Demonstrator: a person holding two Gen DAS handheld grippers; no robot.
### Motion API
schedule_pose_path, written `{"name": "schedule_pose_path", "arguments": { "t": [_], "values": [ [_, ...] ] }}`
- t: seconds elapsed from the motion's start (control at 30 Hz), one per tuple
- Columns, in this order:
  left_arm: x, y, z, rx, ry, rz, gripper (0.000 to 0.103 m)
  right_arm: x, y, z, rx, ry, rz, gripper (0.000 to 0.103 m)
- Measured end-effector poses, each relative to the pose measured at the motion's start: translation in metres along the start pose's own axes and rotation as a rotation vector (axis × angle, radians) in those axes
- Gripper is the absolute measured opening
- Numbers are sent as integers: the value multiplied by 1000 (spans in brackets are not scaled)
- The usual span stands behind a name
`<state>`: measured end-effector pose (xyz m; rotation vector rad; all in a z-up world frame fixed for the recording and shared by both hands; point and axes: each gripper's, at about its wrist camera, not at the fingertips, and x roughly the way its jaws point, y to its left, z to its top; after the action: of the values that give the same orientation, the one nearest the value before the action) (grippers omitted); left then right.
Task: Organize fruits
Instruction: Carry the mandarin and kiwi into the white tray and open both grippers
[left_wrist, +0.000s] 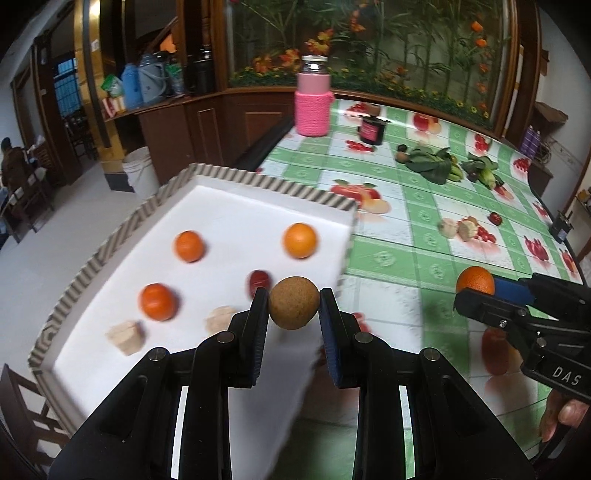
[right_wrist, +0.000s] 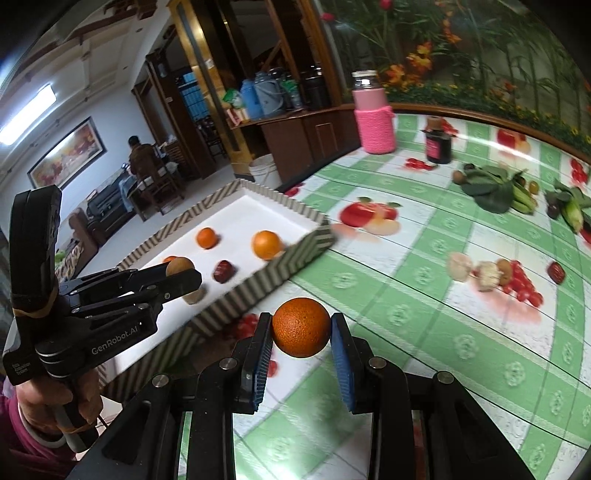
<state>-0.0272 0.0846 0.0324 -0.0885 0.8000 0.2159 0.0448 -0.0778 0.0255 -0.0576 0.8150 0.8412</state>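
Above the near right edge of the white tray (left_wrist: 258, 206), the left gripper (left_wrist: 293, 301) is clenched on a brown round fruit (left_wrist: 293, 302). Right of it, over the green checked surface (right_wrist: 424, 295), the right gripper (right_wrist: 301, 328) grasps an orange (right_wrist: 301, 326) between its blue pads. Inside the tray lie three oranges (left_wrist: 300, 240), a dark red fruit (left_wrist: 258, 280) and two pale chunks (left_wrist: 125, 336). More produce lies farther right.
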Motion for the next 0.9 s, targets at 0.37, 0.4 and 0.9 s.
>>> {"name": "schedule_pose_path", "arguments": {
  "t": [0.37,0.4,0.9],
  "values": [
    [-12,42,-16,-43,-6,68,27,19,48,12,-86,22,47,30],
    [-12,45,-18,-47,-4,71,27,22,51,13,-93,25,50,30],
    [-15,97,-48,-145,57,71,27,65,96,26,-196,98,96,30]
  ]
}}
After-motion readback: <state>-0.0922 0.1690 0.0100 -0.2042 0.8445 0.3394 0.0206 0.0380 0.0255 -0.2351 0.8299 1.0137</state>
